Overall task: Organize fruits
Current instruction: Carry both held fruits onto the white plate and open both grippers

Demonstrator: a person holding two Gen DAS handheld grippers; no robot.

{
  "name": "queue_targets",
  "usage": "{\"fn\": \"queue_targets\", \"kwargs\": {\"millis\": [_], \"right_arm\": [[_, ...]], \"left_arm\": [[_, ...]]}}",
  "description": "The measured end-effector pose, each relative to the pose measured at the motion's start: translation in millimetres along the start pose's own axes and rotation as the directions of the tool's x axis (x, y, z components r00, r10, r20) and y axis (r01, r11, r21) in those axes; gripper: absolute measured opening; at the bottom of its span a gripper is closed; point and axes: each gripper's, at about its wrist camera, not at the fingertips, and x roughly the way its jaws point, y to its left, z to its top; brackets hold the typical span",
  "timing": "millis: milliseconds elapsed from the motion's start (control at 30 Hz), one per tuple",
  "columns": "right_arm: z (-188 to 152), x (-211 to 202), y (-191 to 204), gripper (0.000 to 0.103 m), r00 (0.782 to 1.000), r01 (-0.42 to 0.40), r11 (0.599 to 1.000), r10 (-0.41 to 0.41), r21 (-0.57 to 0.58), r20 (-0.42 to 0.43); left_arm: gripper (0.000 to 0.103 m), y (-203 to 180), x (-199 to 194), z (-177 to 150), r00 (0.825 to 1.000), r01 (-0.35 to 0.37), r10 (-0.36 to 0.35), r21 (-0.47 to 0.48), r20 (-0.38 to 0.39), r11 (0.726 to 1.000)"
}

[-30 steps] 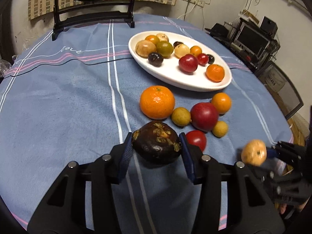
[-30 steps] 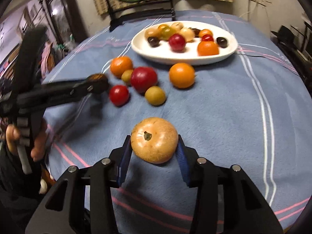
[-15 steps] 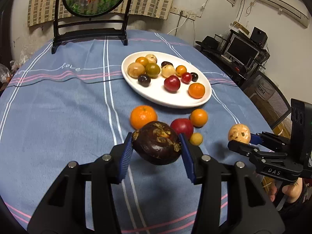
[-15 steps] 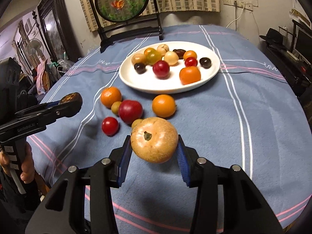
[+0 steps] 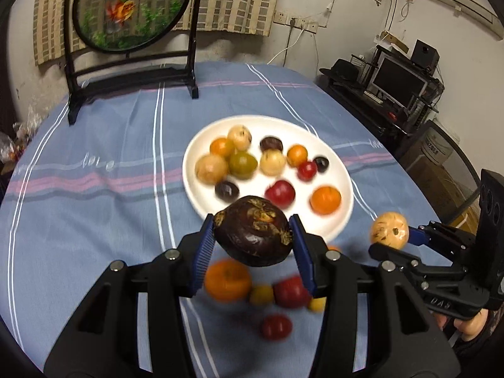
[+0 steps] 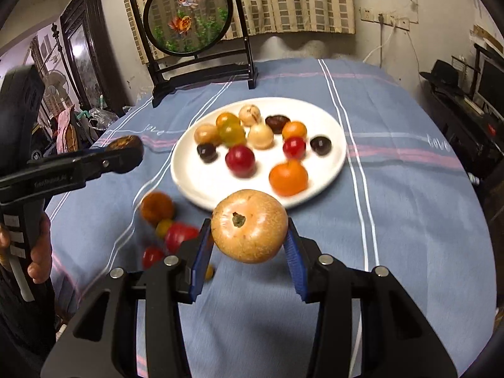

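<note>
The left gripper [image 5: 253, 245], black w/ blue ribbed pads, is clamped on a round dark purple-brown fruit [image 5: 253, 231] with tan dried sepals, held clear above the cloth. The right gripper [image 6: 249, 245], same build, is clamped on a round tan speckled fruit [image 6: 249, 225] with a small green stem scar – also lifted off the table. A hand [image 6: 39, 252] grips the left tool's handle at the left edge of the right wrist view.

Just past the grippers, loose fruit lies on the blue striped tablecloth [image 5: 94, 220]: a large orange citrus [image 5: 227, 280], a red apple-like fruit [image 5: 291, 291], a small red tomato-like fruit [image 5: 276, 326] and a small yellow fruit [image 5: 261, 294] – all blurred.

Farther on sits an oval white plate [image 5: 201, 195] holding approx. a dozen mixed fruits. At the table's far edge stands a round embroidered goldfish screen in a black frame [image 5: 132, 9].
</note>
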Motion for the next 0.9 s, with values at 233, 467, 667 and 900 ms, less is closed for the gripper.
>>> {"fn": "queue_targets", "kwargs": {"millis": [233, 467, 667, 900], "right_arm": [[56, 64, -13, 0.045, 0.999, 0.027, 0.999, -0.028, -0.017, -0.038], [61, 90, -22, 0.045, 0.998, 0.027, 1.000, -0.028, -0.007, -0.063], [67, 87, -21, 0.068, 0.995, 0.093, 0.995, -0.093, -0.034, -0.021], [53, 52, -24, 0.069, 0.995, 0.094, 0.996, -0.094, 0.003, -0.035]], "left_arm": [[0.048, 7, 58, 41, 0.997, -0.028, 0.025, -0.050, -0.071, 0.998], [0.048, 20, 98, 43, 0.990, -0.033, 0.018, -0.103, -0.138, 0.994], [0.068, 27, 94, 49, 0.993, -0.004, -0.014, -0.149, -0.120, 0.989], [0.081, 16, 31, 38, 1.000, -0.030, 0.028, -0.115, -0.011, 0.993]]}}
